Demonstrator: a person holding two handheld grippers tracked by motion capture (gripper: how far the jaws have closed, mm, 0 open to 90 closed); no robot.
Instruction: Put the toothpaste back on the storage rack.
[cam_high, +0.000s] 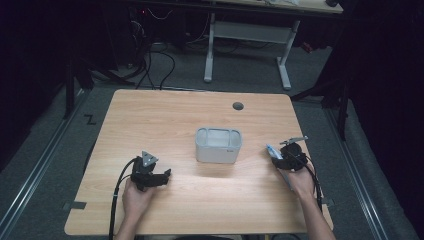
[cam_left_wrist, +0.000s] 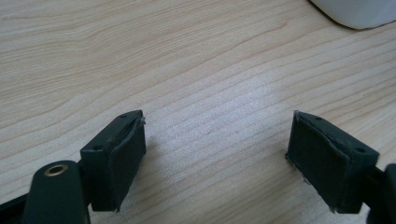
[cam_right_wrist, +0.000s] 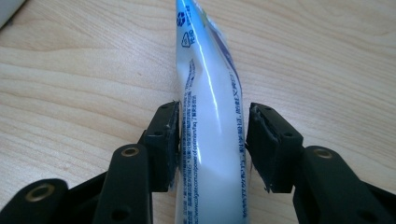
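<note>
Up close, tube (cam_right_wrist: 210, 116) in right claw (cam_right_wrist: 212, 140).

The tube (cam_right_wrist: 210, 116) is white and glossy, with small blue print running along its length, recycling marks near its far end and a purple-blue band down one edge. In the right gripper view it runs from the bottom centre of the frame up to the top centre, leaning slightly right, over the table (cam_right_wrist: 70, 84). In the high view the tube (cam_high: 274, 150) sits at the right of the frame, its pale end pointing to the upper left.
</note>
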